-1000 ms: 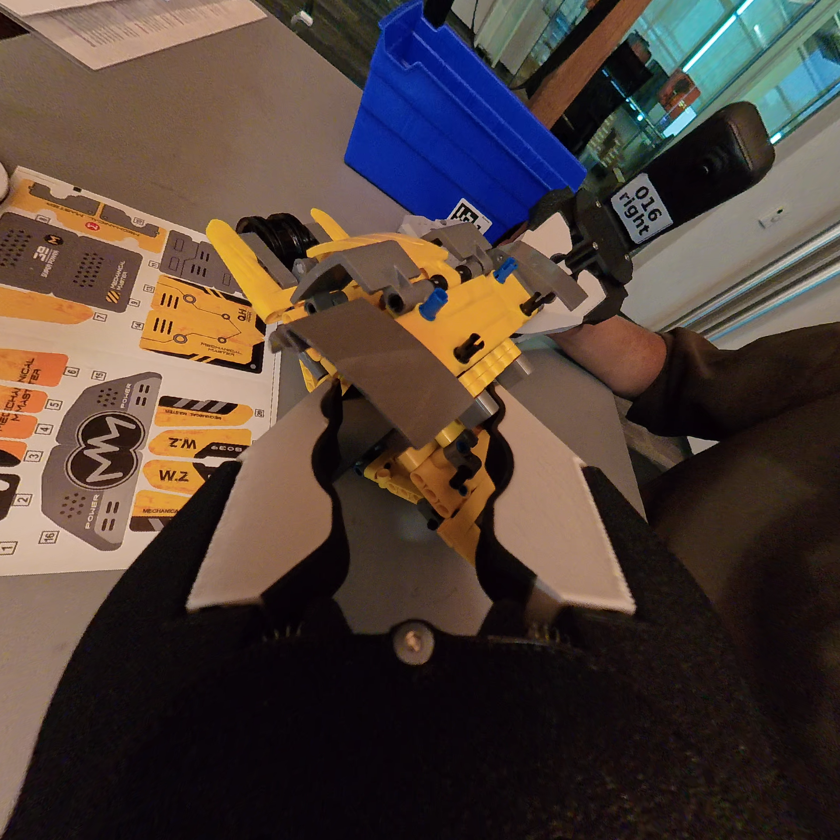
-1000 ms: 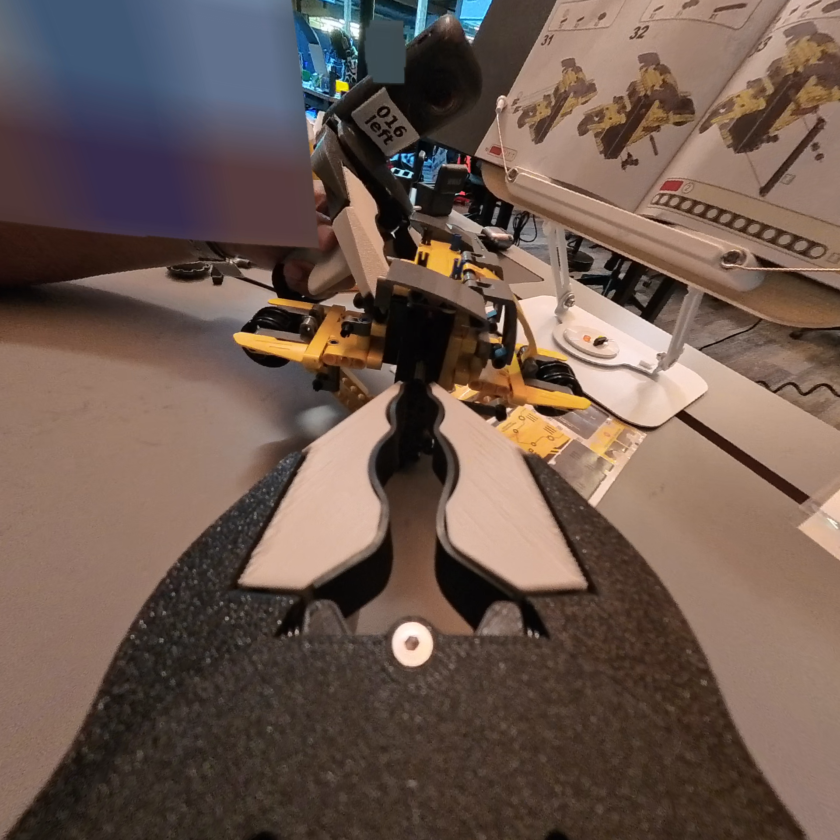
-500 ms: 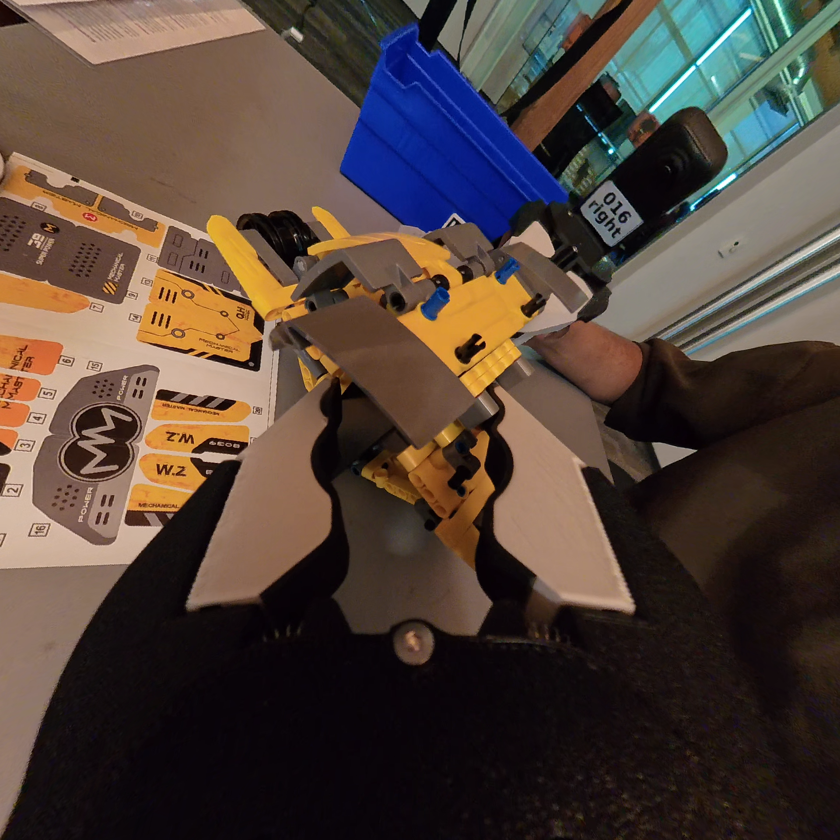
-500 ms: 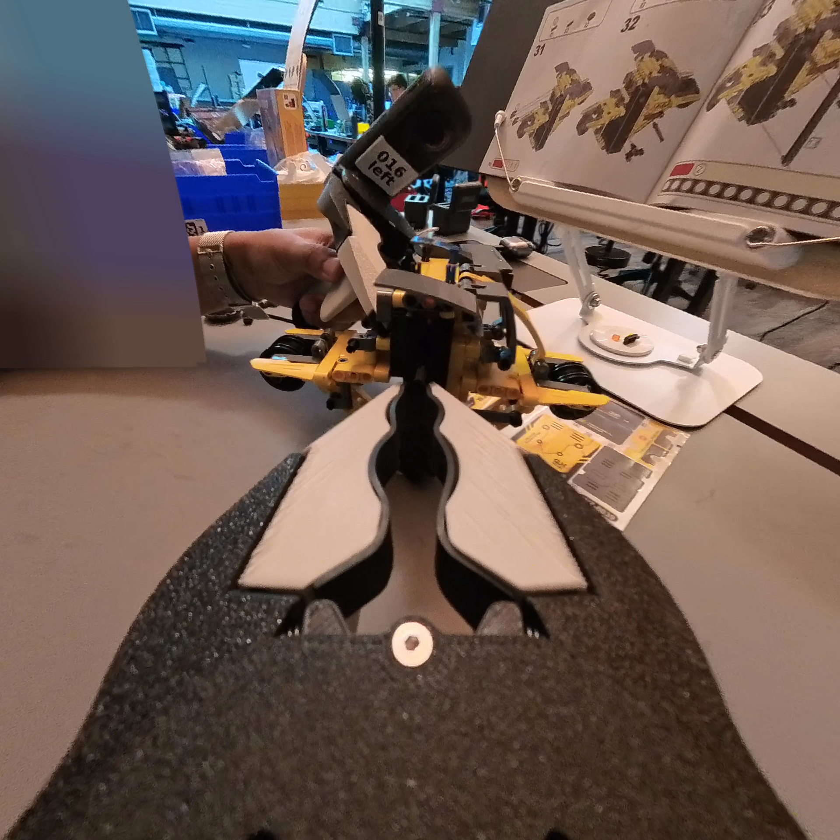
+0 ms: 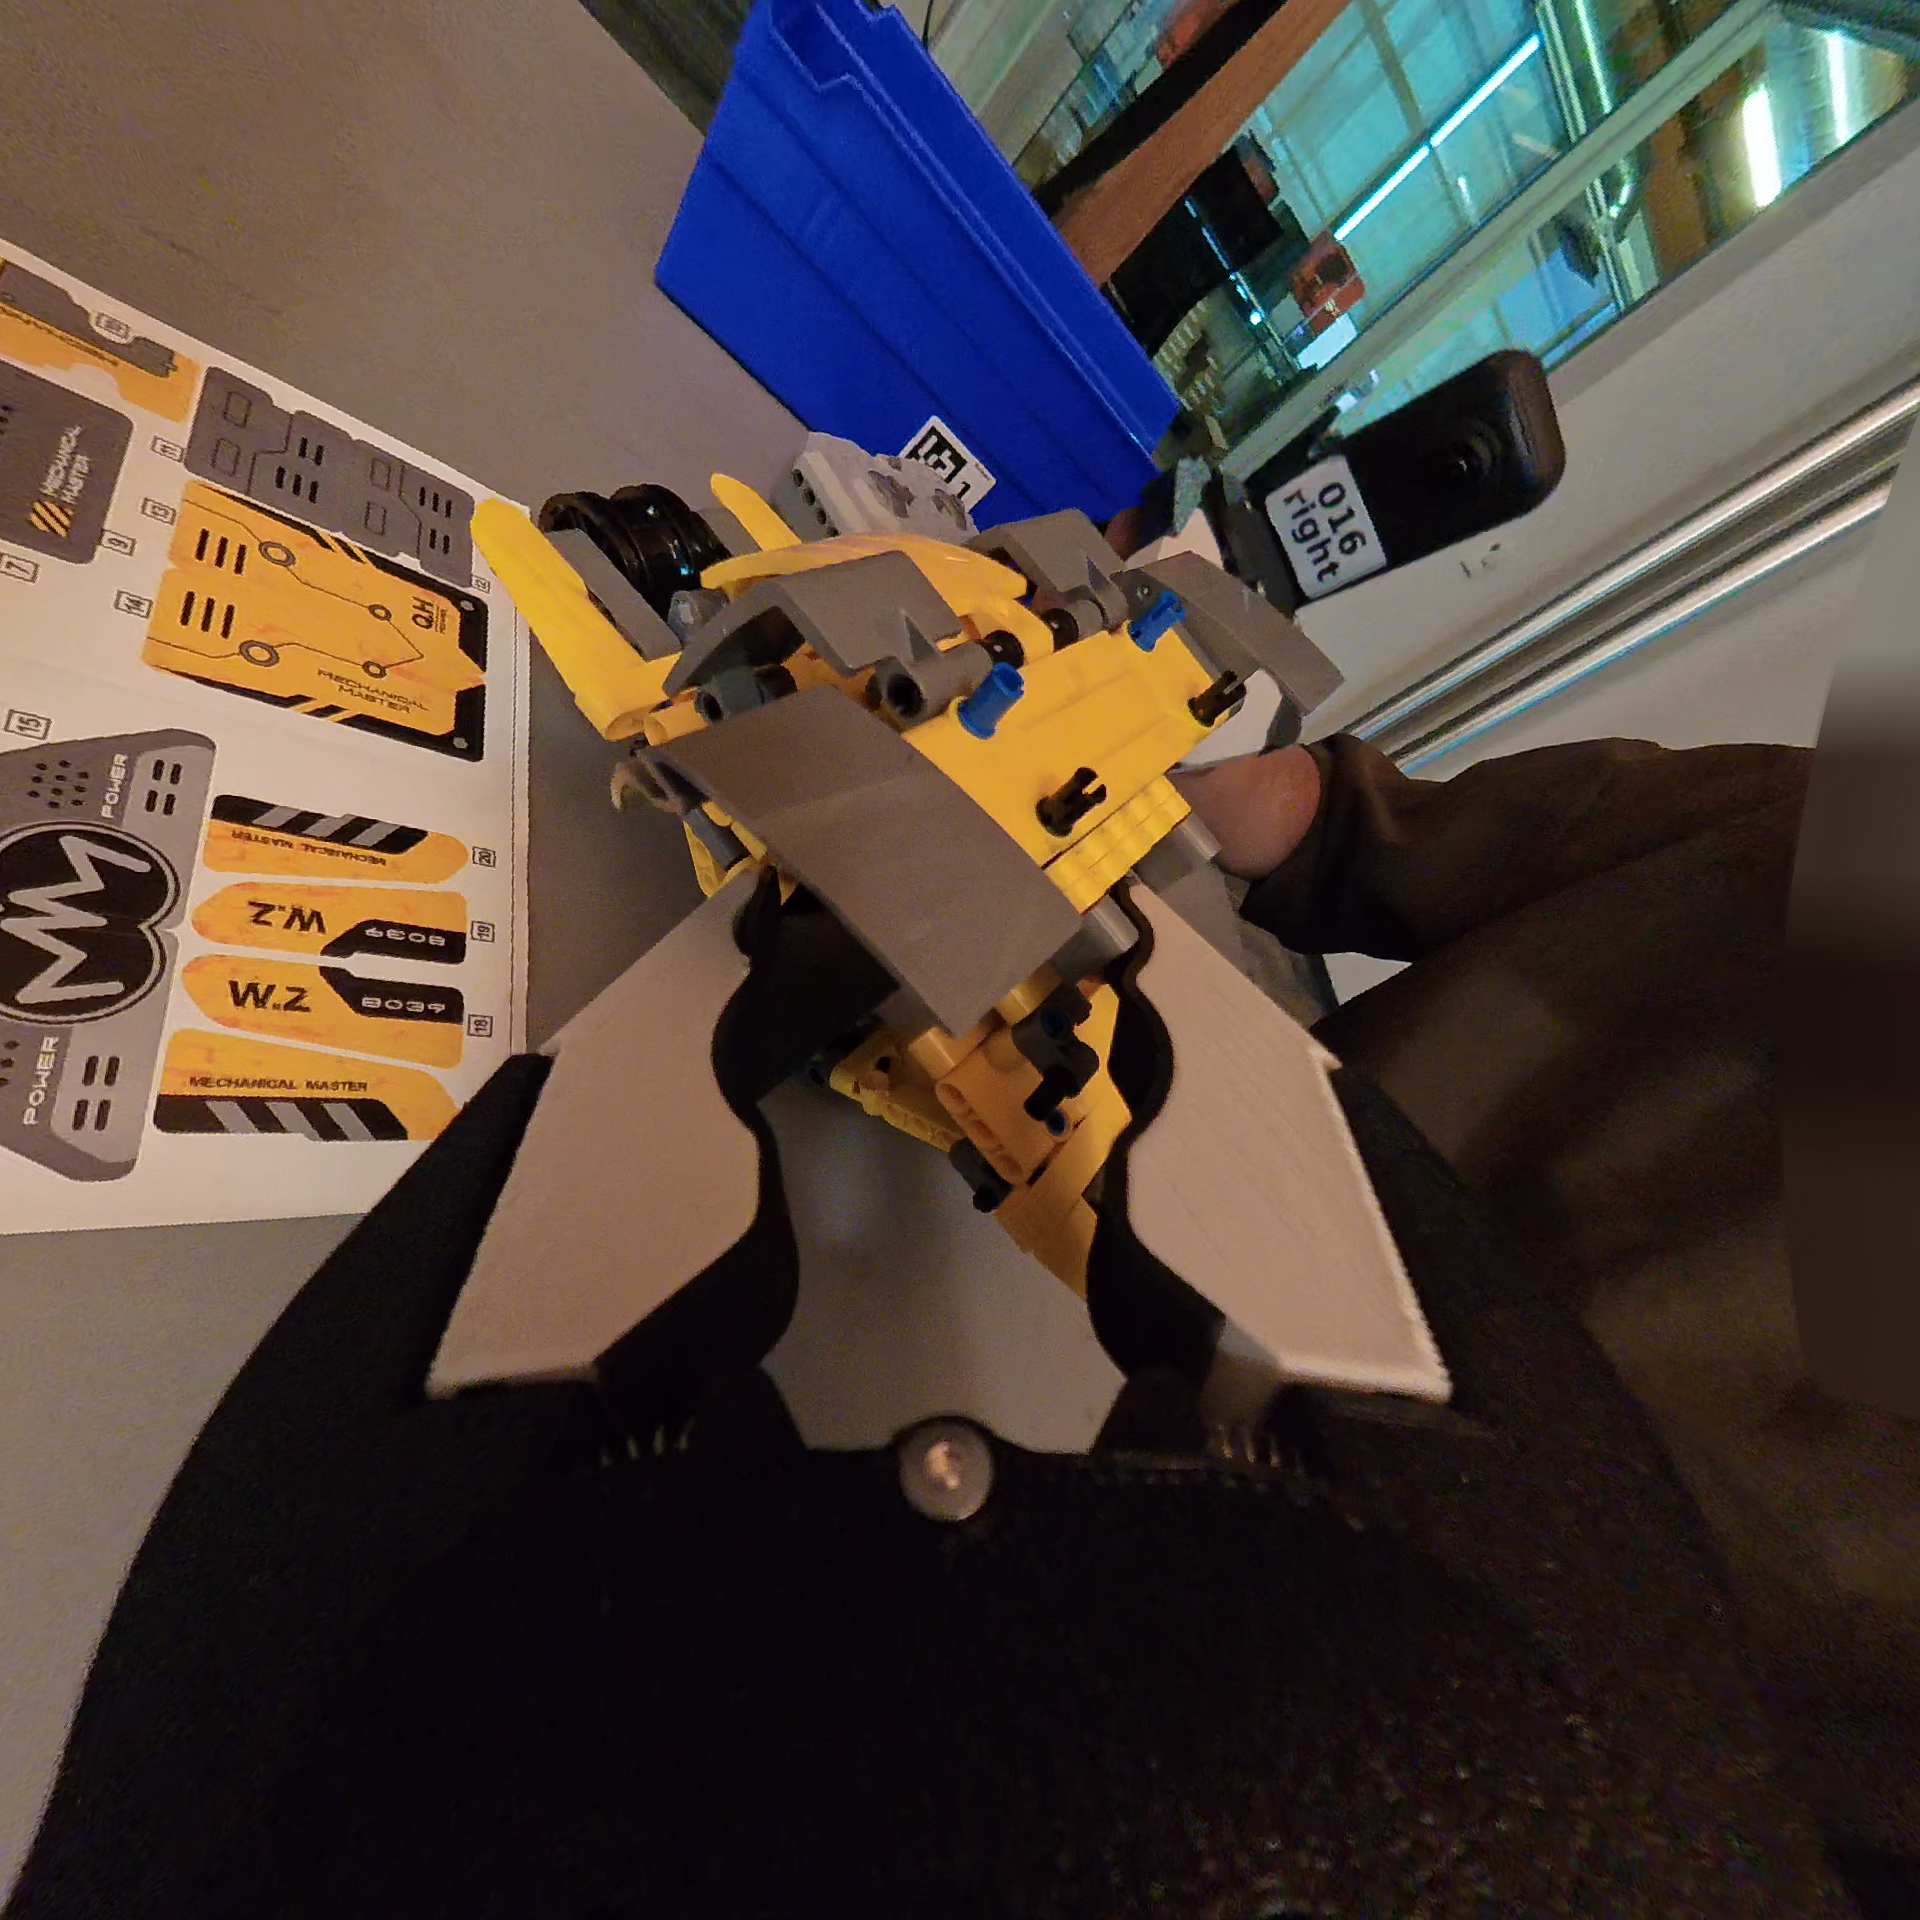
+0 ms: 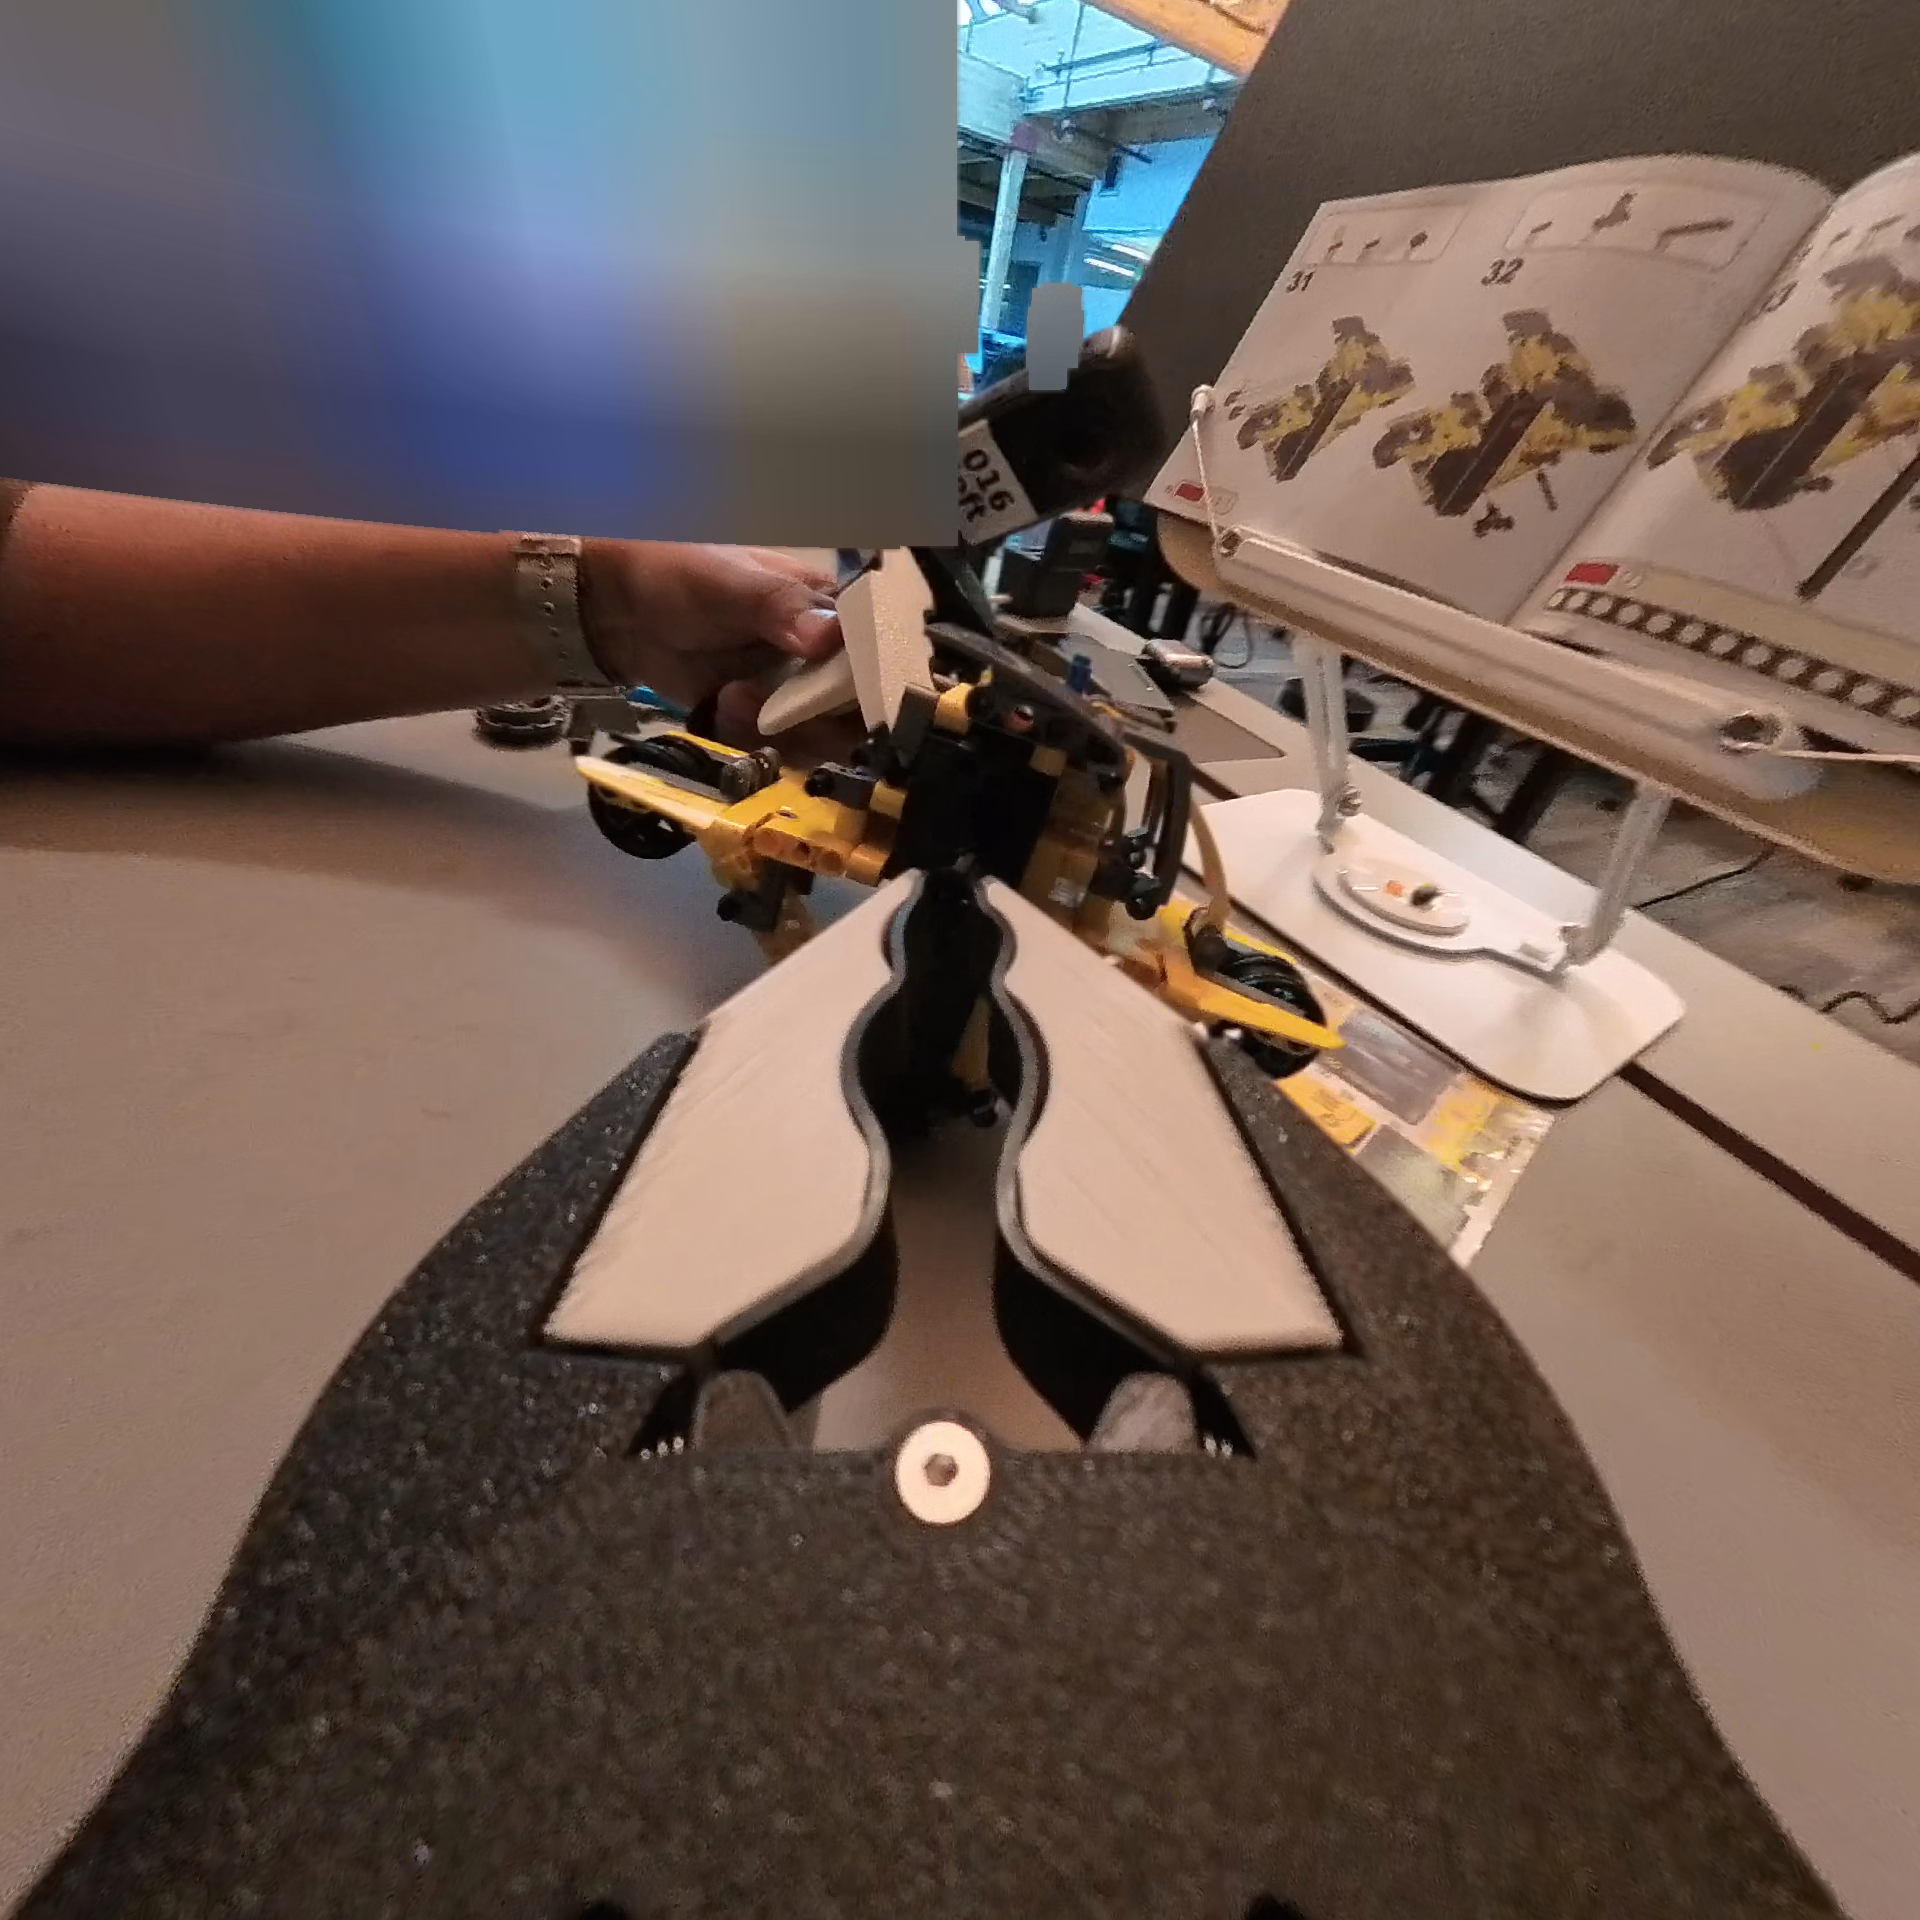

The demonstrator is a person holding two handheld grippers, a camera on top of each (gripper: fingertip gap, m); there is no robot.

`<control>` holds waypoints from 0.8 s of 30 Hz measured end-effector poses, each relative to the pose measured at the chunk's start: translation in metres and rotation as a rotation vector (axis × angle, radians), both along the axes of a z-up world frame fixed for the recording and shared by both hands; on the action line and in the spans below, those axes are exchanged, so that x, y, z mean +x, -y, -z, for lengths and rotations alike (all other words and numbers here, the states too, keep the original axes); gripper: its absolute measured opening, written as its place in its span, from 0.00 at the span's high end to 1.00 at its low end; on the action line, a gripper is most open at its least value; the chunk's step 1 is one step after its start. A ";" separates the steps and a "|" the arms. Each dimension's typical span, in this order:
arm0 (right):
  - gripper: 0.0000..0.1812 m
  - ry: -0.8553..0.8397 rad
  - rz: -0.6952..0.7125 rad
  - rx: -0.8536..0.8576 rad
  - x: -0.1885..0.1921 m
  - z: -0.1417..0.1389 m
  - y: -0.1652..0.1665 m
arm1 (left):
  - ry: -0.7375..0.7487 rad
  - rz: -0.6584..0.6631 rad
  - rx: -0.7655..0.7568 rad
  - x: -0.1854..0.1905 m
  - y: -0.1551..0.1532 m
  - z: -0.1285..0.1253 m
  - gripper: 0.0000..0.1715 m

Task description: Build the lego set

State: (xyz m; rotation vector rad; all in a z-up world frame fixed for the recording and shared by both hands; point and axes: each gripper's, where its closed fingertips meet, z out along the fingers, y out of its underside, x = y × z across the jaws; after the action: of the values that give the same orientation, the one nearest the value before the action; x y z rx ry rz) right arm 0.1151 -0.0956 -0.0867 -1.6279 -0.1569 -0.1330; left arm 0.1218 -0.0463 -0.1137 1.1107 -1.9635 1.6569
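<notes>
A yellow and grey brick vehicle model (image 5: 935, 727) with black wheels is held between both grippers. My left gripper (image 5: 940, 904) is shut on its body, with the fingers on either side under a grey panel. My right gripper (image 6: 948, 888) is shut on a black part at one end of the model (image 6: 935, 790). In the right wrist view the model sits tilted, its right wheel (image 6: 1268, 997) lower. A white finger of the left gripper (image 6: 883, 644) shows above the model there. The right gripper's fingers are hidden behind the model in the left wrist view.
A sticker sheet (image 5: 260, 831) lies on the grey table (image 5: 364, 156) left of the model. A blue bin (image 5: 883, 270) stands behind it, with a loose grey piece (image 5: 873, 488) beside it. An open instruction booklet (image 6: 1558, 416) rests on a white stand (image 6: 1455, 935). A person's arm (image 6: 312, 613) reaches in. Spacing between my two grippers at the tips: around 7 cm. Both grippers' tips are roughly 20 cm from the loose grey piece (image 5: 873, 488).
Both grippers have kept their hold. In the right wrist view the model has tilted, its right wheel side dropping. In the left wrist view the right gripper has shifted right.
</notes>
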 end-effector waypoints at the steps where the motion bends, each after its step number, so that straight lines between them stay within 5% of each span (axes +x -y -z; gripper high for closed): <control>1: 0.97 0.023 0.015 0.005 0.000 0.000 0.000 | -0.003 -0.001 -0.006 0.001 0.000 0.000 0.67; 24: 0.96 0.093 -0.076 0.050 -0.003 -0.004 0.001 | -0.029 0.036 -0.078 -0.001 0.001 -0.001 0.67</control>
State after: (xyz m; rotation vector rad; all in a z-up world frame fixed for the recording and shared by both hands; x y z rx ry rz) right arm 0.1125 -0.0961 -0.0829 -1.5642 -0.2847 -0.1535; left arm 0.1211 -0.0478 -0.1123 1.0585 -1.8738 1.6738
